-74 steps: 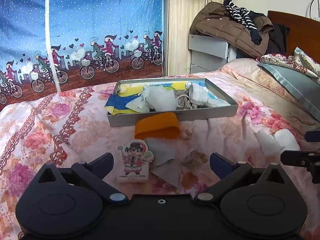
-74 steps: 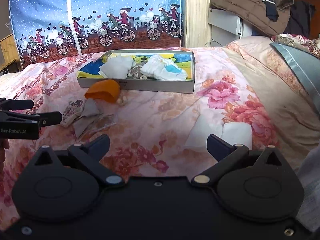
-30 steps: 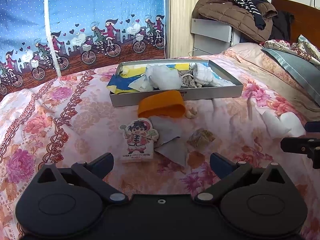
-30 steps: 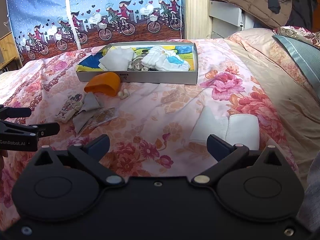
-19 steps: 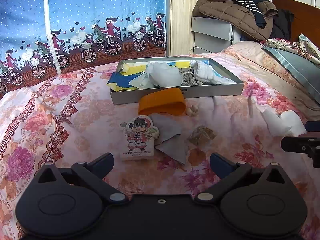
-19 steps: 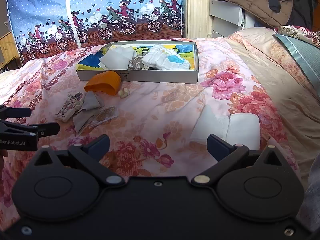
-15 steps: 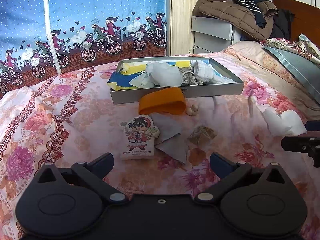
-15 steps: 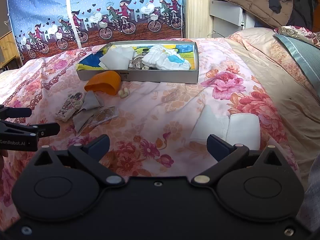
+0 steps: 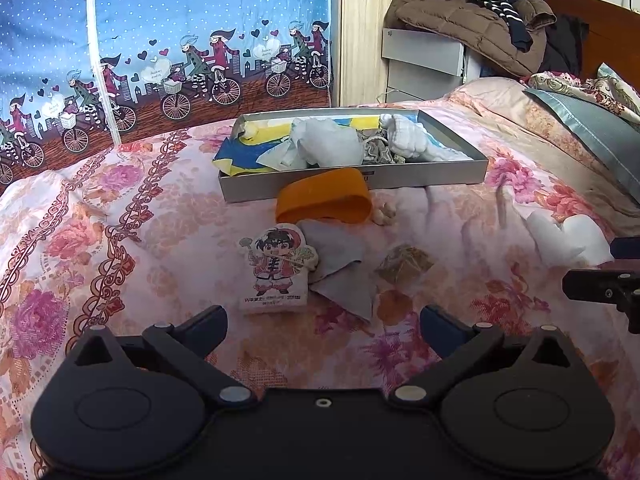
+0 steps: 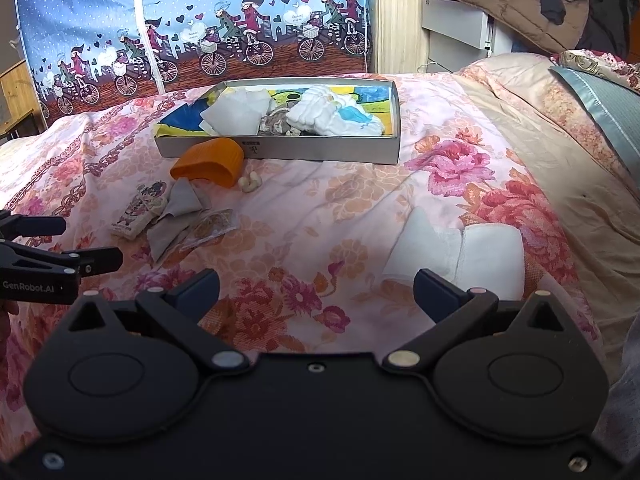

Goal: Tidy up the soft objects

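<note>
While both tongs (image 9: 323, 322) (image 10: 316, 290) gape empty, grey tray (image 10: 320, 150) holds white cloths (image 10: 334, 117), blue-yellow fabric (image 10: 180, 120)

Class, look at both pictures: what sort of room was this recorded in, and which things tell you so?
Most likely a bedroom. The work happens on a bed with a floral quilt, a pillow lies at its head, and coats are heaped on a cabinet beside it.

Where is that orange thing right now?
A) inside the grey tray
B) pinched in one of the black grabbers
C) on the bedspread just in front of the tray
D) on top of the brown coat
C: the orange thing lies on the flowered bedspread against the near wall of the grey tray, and both the left gripper and right gripper are open and empty.
</note>
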The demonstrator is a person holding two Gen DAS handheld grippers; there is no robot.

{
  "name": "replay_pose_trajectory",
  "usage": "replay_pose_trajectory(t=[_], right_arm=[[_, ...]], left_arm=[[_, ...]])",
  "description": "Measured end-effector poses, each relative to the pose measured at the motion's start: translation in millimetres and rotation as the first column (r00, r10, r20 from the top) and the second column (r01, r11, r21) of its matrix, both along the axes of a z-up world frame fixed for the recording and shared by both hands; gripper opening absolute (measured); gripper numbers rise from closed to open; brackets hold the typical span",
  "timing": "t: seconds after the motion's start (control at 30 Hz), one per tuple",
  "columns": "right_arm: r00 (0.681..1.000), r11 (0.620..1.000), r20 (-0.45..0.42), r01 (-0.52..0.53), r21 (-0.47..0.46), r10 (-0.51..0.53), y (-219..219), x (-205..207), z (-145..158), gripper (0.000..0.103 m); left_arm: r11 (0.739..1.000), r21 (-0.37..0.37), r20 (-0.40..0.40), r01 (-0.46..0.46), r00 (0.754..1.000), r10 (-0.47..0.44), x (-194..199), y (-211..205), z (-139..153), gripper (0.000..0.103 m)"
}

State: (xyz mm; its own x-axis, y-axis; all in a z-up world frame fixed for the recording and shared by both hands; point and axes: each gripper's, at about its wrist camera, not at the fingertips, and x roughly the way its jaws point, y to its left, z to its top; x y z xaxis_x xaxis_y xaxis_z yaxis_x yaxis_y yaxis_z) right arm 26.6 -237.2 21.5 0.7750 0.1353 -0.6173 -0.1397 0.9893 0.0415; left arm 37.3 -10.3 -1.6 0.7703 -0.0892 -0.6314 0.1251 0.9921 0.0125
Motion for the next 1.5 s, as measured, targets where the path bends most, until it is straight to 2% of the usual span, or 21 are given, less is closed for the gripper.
replay_pose_trajectory(t=[0.43,0.63,0.77,0.97,1.1,1.23,1.33,1.47,1.5], right_arm=[[1.000,1.000,-0.022,-0.014,-0.010,0.014,-1.4,1.0,-11.5,0.103],[1.000,0.999,0.008,0.027,-0.034,-0.026,-6.1,0.1,-15.8,0.103],[0.996,0.996,0.021,0.087,-0.037,-0.086,-15.1,6.3,-18.7,0.103],[0.976,0.975,0.013,0.218,-0.035,-0.217,-35.3,30.0,-25.3,0.103],[0.948,0.948,-0.015,0.317,-0.021,-0.318,-53.3,45.6,-35.4,0.103],[0.938,0.939,-0.041,0.345,-0.002,-0.345,-64.5,58.0,-45.0,0.103],[0.938,0.940,-0.057,0.341,-0.001,-0.341,-68.1,64.6,-54.2,0.103],[0.949,0.951,-0.064,0.309,0.015,-0.308,-70.1,70.5,-63.6,0.102],[0.952,0.953,-0.057,0.301,0.023,-0.300,-70.2,71.3,-65.2,0.099]], left_arm=[[1.000,0.003,-0.012,0.014,1.000,-0.014,3.9,-1.3,-8.6,0.102],[0.995,0.024,0.046,0.100,0.994,-0.101,10.5,-11.4,-7.6,0.102],[0.976,0.055,0.102,0.211,0.971,-0.216,19.3,-25.1,-9.3,0.102],[0.930,0.108,0.124,0.351,0.923,-0.363,35.9,-48.2,-20.5,0.100],[0.906,0.120,0.105,0.406,0.902,-0.418,48.9,-60.6,-27.6,0.095],[0.898,0.116,0.051,0.425,0.900,-0.433,62.8,-72.2,-36.6,0.090],[0.903,0.103,0.008,0.418,0.907,-0.421,72.7,-75.9,-42.3,0.087],[0.923,0.042,-0.059,0.383,0.923,-0.381,85.7,-72.5,-49.3,0.080],[0.928,0.022,-0.067,0.372,0.927,-0.370,87.4,-70.3,-51.0,0.079]])
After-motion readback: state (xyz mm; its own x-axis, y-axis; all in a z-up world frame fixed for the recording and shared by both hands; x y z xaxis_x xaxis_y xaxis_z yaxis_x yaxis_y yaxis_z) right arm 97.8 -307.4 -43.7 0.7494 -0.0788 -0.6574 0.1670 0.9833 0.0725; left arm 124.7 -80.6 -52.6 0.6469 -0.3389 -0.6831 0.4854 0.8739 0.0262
